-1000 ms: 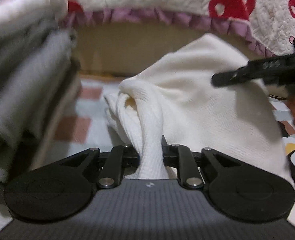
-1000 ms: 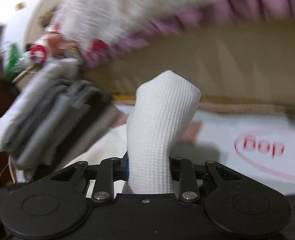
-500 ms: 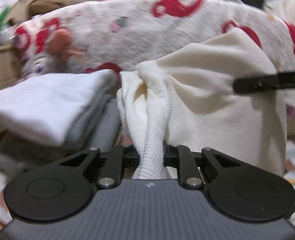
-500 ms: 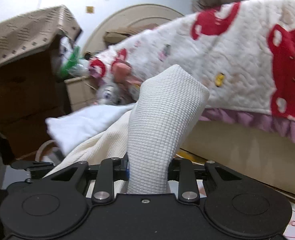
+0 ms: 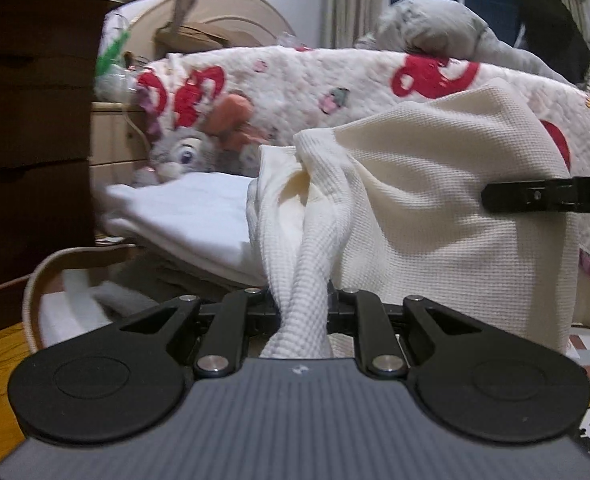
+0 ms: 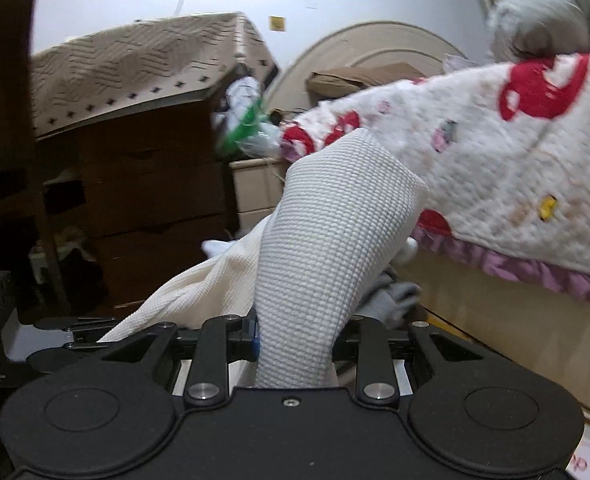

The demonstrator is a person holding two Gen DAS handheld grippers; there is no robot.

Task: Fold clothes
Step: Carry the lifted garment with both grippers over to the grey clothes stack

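Observation:
A cream waffle-knit garment (image 5: pixel 435 200) hangs lifted between both grippers. My left gripper (image 5: pixel 303 307) is shut on a twisted bunch of its cloth, which rises between the jaws and spreads out to the right. In the right wrist view my right gripper (image 6: pixel 297 330) is shut on a thick folded band of the same garment (image 6: pixel 327 248), which stands up and leans right. A black finger of the right gripper (image 5: pixel 547 196) reaches in from the right edge of the left wrist view, over the cloth.
A stack of folded white and grey clothes (image 5: pixel 187 220) lies left of the garment, beside a rope basket (image 5: pixel 47 272). Behind stands a bed with a red-patterned quilt (image 5: pixel 315 84), a plush rabbit (image 5: pixel 179 152), and dark wooden drawers (image 6: pixel 143 208) at left.
Both grippers rose with the garment and tilted up. The view went from the floor mat and bed base to the quilt top, headboard and drawers. Both grips held.

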